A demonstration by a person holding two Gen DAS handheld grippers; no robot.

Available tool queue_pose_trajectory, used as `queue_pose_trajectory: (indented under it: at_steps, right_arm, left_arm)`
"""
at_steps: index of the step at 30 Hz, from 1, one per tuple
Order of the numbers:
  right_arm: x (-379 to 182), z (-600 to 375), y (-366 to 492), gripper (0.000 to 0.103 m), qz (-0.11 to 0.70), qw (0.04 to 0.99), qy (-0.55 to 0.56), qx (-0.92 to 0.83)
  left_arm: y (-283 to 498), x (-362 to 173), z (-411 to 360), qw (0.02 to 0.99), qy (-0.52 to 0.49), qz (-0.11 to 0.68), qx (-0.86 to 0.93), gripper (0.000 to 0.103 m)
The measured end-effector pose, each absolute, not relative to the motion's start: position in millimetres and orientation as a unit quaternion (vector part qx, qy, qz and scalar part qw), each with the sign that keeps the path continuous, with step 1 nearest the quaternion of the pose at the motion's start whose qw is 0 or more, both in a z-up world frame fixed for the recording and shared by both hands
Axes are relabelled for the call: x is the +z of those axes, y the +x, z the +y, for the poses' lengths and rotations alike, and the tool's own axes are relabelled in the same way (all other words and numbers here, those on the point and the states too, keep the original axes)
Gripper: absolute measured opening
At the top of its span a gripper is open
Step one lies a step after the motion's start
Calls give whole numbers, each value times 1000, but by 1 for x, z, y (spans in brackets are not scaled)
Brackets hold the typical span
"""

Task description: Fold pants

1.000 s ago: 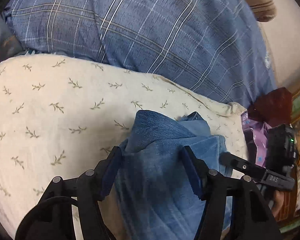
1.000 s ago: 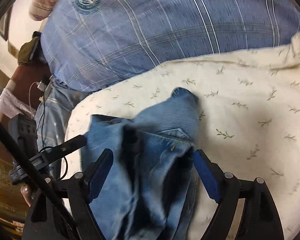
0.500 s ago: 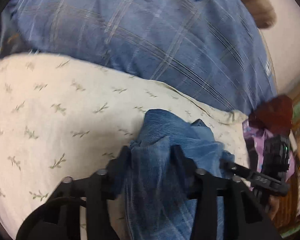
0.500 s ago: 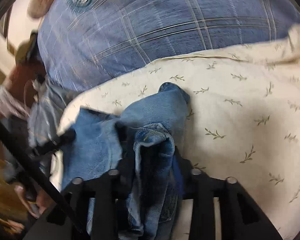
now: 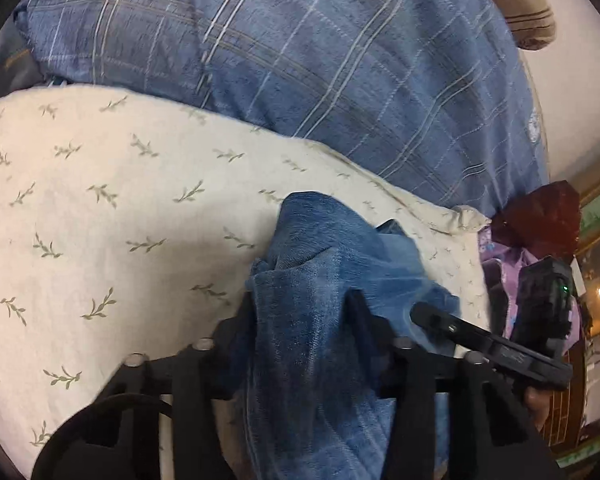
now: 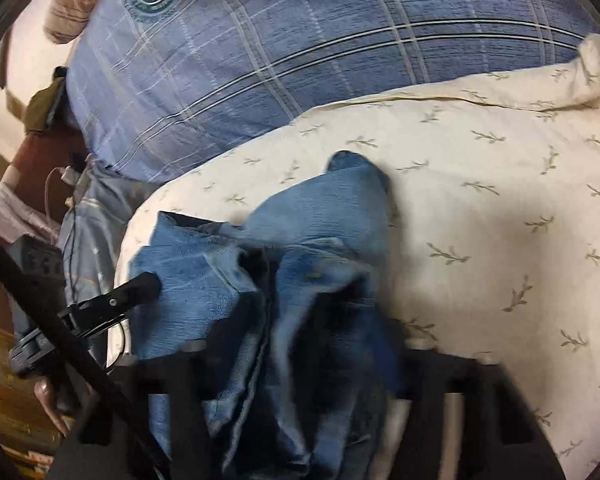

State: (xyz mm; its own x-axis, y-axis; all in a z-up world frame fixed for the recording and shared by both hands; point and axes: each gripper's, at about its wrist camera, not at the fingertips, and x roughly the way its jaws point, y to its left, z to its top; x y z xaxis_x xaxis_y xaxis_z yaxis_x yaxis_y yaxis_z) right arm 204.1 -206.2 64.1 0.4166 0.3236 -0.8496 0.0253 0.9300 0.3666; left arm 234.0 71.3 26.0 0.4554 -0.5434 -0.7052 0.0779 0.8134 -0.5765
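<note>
Blue denim pants (image 5: pixel 324 240) lie bunched on a cream leaf-print blanket (image 5: pixel 100 220). My left gripper (image 5: pixel 302 304) points down at them, and its jaws are closing with a thick fold of denim pinched between the pads. In the right wrist view the pants (image 6: pixel 332 208) are heaped over my right gripper (image 6: pixel 316 320). Its jaws are closing too, with a wad of denim squeezed between them and the fingertips mostly buried in cloth. The two grippers hold the same end of the pants side by side. The left gripper's finger (image 6: pixel 140 286) shows at the left edge of the denim.
A blue plaid pillow (image 5: pixel 300 60) rises behind the blanket. A brown striped cushion (image 5: pixel 516 4) lies at the far corner. Purple cloth (image 5: pixel 500 264) and a dark red object (image 5: pixel 540 216) sit past the blanket's edge. A cable (image 6: pixel 60 328) crosses the right wrist view.
Both grippers have narrowed from wide open around the denim to pinching it. The cloth has gathered into a tighter bunch between each pair of fingers.
</note>
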Motion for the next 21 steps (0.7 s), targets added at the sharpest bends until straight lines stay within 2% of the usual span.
queue_pose_trajectory:
  at_steps: [1, 2, 4, 6, 9, 11, 15, 16, 17, 19, 21]
  right_arm:
    - [68, -210, 202, 28, 531, 827, 164, 83]
    - [70, -213, 201, 25, 527, 829, 164, 88]
    - [70, -214, 201, 25, 526, 830, 161, 88]
    - [67, -215, 202, 27, 522, 831, 169, 94]
    - [71, -219, 200, 43, 512, 833, 181, 106]
    - [75, -223, 196, 64, 507, 831, 200, 111]
    - [88, -225, 173, 75, 493, 830, 232, 122]
    - [90, -223, 163, 81, 492, 829, 234, 125]
    - [89, -221, 153, 82, 495, 826, 238, 130]
    - [83, -215, 139, 82, 510, 814, 241, 138]
    - [81, -207, 130, 69, 515, 820, 217, 119]
  left_arm:
    - [232, 28, 69, 822, -235, 481, -196, 35]
    - [231, 32, 67, 826, -228, 473, -203, 34]
    - [234, 26, 66, 826, -227, 476, -197, 36]
    - [236, 18, 68, 826, -226, 483, -181, 43]
    - [231, 23, 71, 833, -215, 478, -180, 50]
    - [226, 27, 68, 838, -194, 479, -176, 55]
    - [199, 32, 74, 829, -187, 496, -175, 58]
    - [192, 32, 76, 828, -192, 496, -176, 60]
    - [179, 31, 78, 825, -200, 497, -178, 61]
    - [163, 25, 77, 821, -204, 501, -183, 56]
    - [152, 23, 70, 824, -201, 494, -190, 40]
